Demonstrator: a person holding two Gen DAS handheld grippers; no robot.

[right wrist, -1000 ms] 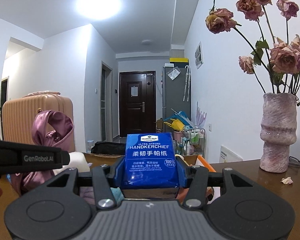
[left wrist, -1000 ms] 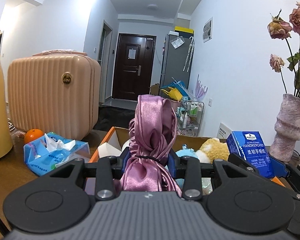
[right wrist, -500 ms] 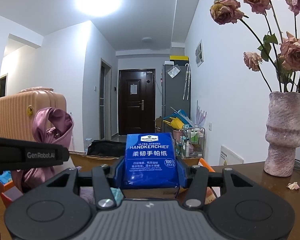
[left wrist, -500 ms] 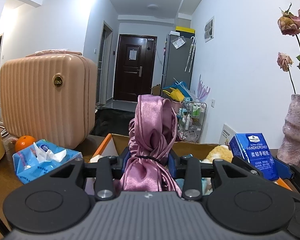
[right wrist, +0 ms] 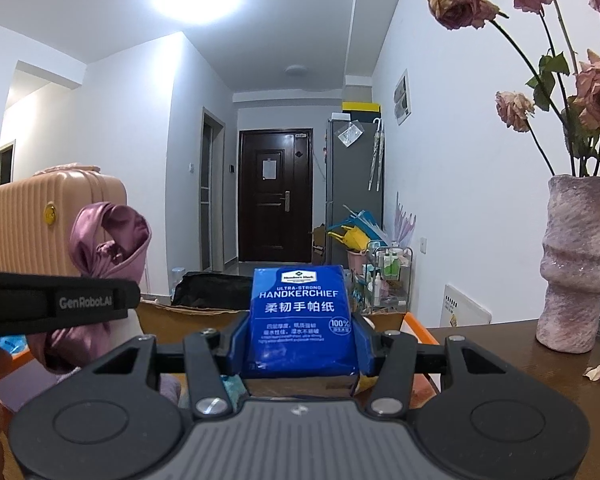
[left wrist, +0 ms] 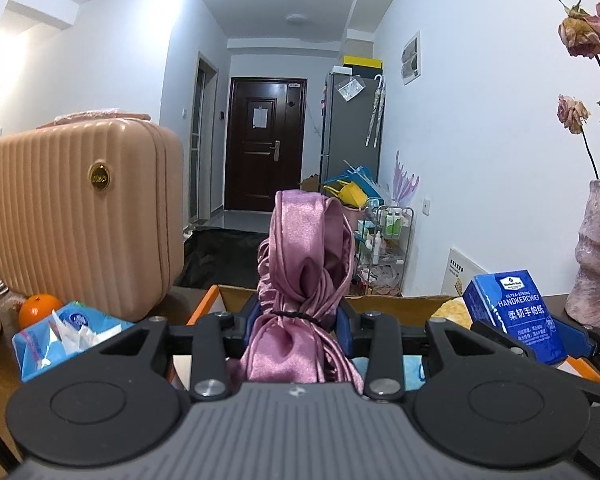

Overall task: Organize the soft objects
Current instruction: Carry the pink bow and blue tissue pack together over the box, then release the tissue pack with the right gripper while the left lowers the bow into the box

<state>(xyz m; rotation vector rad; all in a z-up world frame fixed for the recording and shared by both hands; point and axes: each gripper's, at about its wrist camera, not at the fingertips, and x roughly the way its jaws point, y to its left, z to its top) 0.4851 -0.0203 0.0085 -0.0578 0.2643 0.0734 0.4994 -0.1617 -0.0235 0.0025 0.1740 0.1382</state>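
Note:
My left gripper (left wrist: pixel 298 316) is shut on a pink satin bundle (left wrist: pixel 304 264) tied with a black band, held upright above an open cardboard box (left wrist: pixel 384 303) with orange flaps. My right gripper (right wrist: pixel 302 332) is shut on a blue handkerchief tissue pack (right wrist: pixel 302 316), also held over the box (right wrist: pixel 188 316). In the left wrist view the tissue pack (left wrist: pixel 516 320) appears at the right; in the right wrist view the satin bundle (right wrist: pixel 108 248) shows at the left. A yellow plush toy (left wrist: pixel 452 308) lies inside the box, mostly hidden.
A ribbed pink suitcase (left wrist: pixel 80 216) stands at the left on the wooden table (right wrist: pixel 520 364), with an orange (left wrist: pixel 40 308) and a blue wet-wipe pack (left wrist: pixel 68 336) before it. A pink vase (right wrist: pixel 580 268) of dried roses stands at the right. A hallway with a dark door lies beyond.
Both grippers have drifted sideways with their loads: the suitcase, orange and wipe pack shifted right in the left view, the vase shifted right in both. Grips are unchanged.

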